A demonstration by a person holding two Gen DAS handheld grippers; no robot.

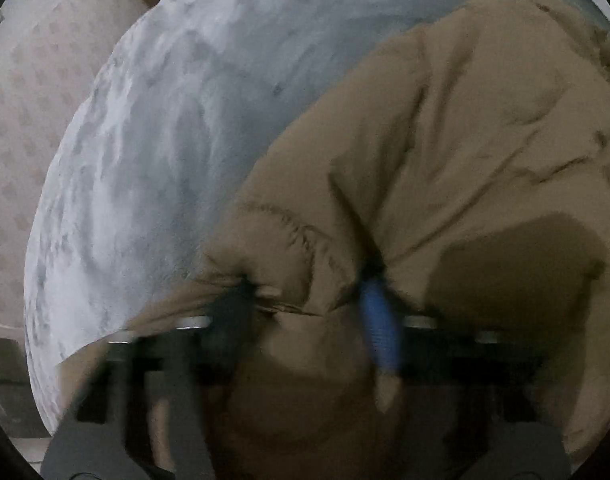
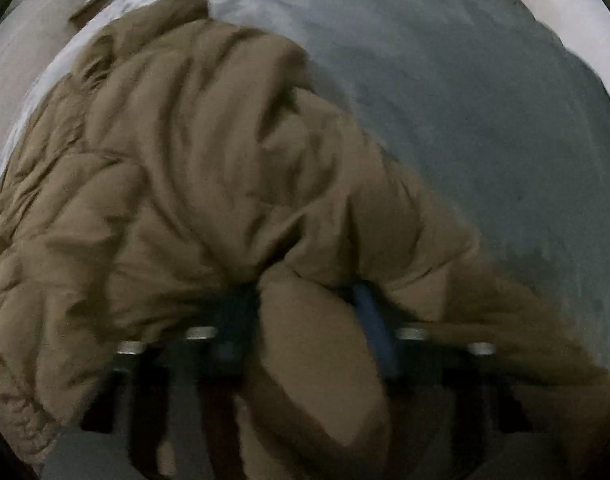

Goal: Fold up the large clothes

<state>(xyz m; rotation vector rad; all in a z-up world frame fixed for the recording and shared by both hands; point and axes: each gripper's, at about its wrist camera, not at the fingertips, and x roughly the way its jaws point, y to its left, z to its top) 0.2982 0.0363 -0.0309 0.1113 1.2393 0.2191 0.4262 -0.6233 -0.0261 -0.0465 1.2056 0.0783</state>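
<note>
Two grippers each have a bunch of the brown padded jacket (image 1: 445,152) clamped between their fingers. On the left wrist view, the left gripper (image 1: 305,300) bites a gathered fold near a ribbed, elasticated edge of the garment, with fabric bulging up between a dark finger on one side and a blue-padded finger (image 1: 379,328) on the other. The rest of the jacket spreads away to the right and upward, lying on a pale grey, mottled blanket (image 1: 177,128) that covers the surface beneath. Beyond the blanket's curved edge, to the left, a beige patterned covering (image 1: 29,92) shows. On the right wrist view, the right gripper (image 2: 305,308) is likewise closed on a thick puffed roll of the jacket (image 2: 177,152), which swells between its dark finger and its blue finger (image 2: 371,320). From there the quilted body of the garment runs off to the left and toward the far end of the grey blanket (image 2: 485,112), while a strip of brown cloth trails to the lower right. Both views are blurred, so the finer seams cannot be made out.
</note>
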